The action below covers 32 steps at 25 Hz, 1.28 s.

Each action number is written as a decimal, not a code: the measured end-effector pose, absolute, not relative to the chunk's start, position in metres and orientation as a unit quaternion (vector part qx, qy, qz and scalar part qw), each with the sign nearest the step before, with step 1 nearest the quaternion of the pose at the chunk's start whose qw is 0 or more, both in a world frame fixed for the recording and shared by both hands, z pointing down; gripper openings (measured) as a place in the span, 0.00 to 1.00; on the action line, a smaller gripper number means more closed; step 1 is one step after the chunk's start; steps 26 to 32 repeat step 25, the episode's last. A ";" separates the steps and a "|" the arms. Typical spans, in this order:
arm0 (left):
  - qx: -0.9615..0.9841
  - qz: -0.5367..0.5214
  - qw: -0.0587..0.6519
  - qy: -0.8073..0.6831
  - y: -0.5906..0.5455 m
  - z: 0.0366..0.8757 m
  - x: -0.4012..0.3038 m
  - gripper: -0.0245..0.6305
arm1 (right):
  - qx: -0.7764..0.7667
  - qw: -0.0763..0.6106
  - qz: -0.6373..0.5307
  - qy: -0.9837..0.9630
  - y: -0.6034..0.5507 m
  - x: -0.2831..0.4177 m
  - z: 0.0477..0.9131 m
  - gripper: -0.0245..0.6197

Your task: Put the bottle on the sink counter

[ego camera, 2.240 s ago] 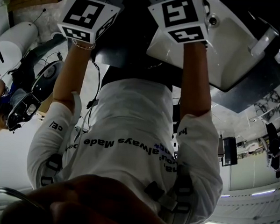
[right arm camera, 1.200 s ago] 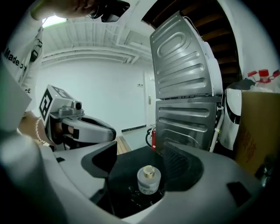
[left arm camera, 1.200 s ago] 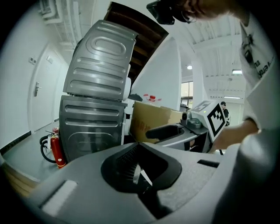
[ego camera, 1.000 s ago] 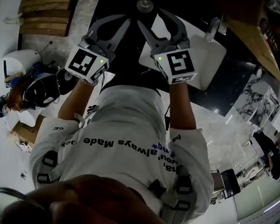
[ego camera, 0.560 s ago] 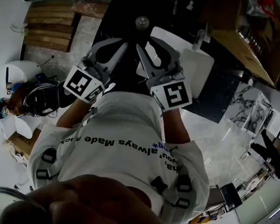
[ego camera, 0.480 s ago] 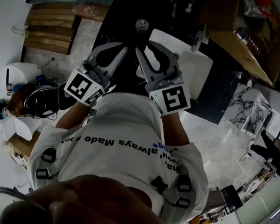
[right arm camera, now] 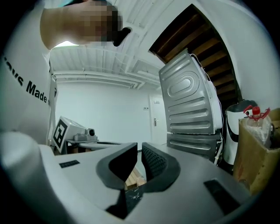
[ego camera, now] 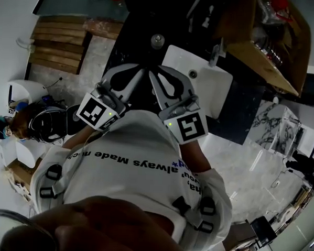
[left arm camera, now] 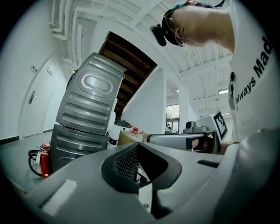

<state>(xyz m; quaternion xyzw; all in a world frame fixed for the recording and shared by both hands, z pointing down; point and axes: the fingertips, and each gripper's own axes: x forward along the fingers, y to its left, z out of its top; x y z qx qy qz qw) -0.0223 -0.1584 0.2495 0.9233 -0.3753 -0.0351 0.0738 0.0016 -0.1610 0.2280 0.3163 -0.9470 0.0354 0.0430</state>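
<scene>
In the head view a small round metal-topped object (ego camera: 158,40), possibly the bottle seen from above, stands on the dark sink counter (ego camera: 133,34) left of the white basin (ego camera: 201,88). Both grippers hang in front of the person's chest, short of it and touching nothing. My left gripper (ego camera: 142,71) is shut, its tips meeting with nothing between them (left arm camera: 138,144). My right gripper (ego camera: 151,72) is closing, and in its own view (right arm camera: 139,151) a narrow slit shows between the tips with nothing in it.
A faucet (ego camera: 219,47) stands at the basin's far edge. An open cardboard box (ego camera: 266,44) holding red-capped bottles (right arm camera: 256,113) sits to the right. A wooden pallet (ego camera: 59,44) lies to the left. A ribbed grey metal casing (left arm camera: 89,109) stands nearby.
Both grippers have drawn back from the counter toward the person's chest. The right gripper's jaws have gone from wide apart to nearly together. The left jaws stay together.
</scene>
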 end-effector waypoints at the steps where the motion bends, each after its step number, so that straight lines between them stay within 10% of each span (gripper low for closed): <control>1: 0.924 -0.035 0.072 -0.375 -0.158 0.248 -0.022 0.04 | 0.317 0.049 0.032 -0.947 -0.160 0.002 0.228 0.07; 32: 0.931 -0.025 0.065 -0.358 -0.150 0.243 -0.015 0.04 | 0.325 0.066 0.022 -0.943 -0.152 0.006 0.227 0.05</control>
